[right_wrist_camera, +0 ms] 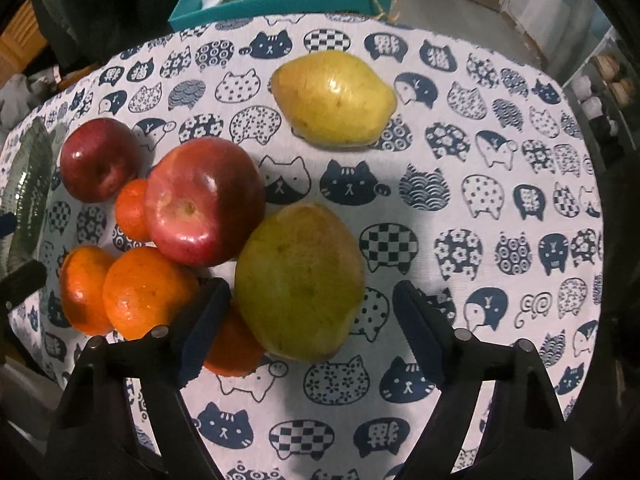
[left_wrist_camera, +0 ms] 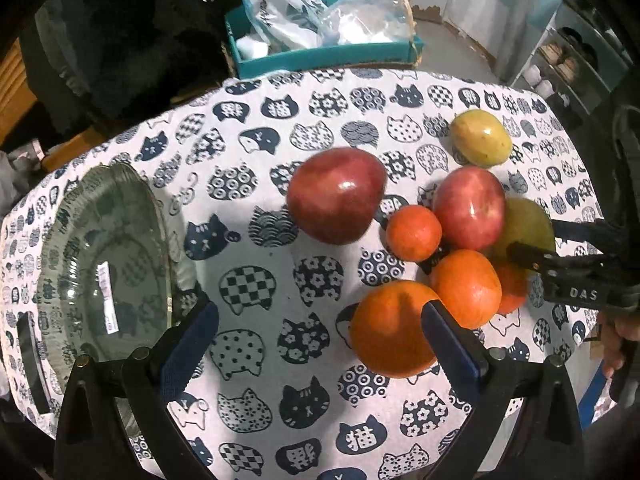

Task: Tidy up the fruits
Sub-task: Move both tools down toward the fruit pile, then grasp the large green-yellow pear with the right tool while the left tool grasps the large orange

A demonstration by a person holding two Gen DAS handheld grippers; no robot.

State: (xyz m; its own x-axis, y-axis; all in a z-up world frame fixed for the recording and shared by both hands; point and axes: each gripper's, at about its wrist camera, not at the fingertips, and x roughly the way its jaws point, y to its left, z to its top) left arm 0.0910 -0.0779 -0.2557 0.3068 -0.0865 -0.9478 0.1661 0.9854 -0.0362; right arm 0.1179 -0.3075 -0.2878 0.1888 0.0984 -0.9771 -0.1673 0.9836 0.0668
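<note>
- fruit sits in a tight cluster on the cat-print tablecloth [left_wrist_camera: 280, 280] that covers your table, with a clear glass plate [left_wrist_camera: 108, 264] well apart on the left side.
- your left hand-held gripper [left_wrist_camera: 320, 340] hovers with its jaws spread wide and holds nothing; its right finger overlaps the nearest big orange [left_wrist_camera: 388, 328] in the left wrist view, though you cannot tell whether it touches.
- your right hand-held gripper [right_wrist_camera: 312, 328] is also wide open and grips nothing; the nearer green-yellow pear [right_wrist_camera: 300, 280] lies between its two fingers, not clamped.
- in the left wrist view, your right hand-held gripper reaches in from the right edge, over the nearer green-yellow pear.
- a second orange [right_wrist_camera: 148, 292] rests just beside the left finger of that tool, and a third orange [right_wrist_camera: 232, 348] peeks out partly hidden under the pear.
- two red apples lie in the cluster: the larger apple [right_wrist_camera: 204, 200] touches the pear, and the darker apple [right_wrist_camera: 100, 160] sits on the plate side.
- a small mandarin [right_wrist_camera: 134, 210] is wedged between the two apples.
- the yellow pear [right_wrist_camera: 336, 98] lies alone toward the far edge, apart from the others.
- beyond the table stands a teal box [left_wrist_camera: 328, 52] with plastic bags inside.
</note>
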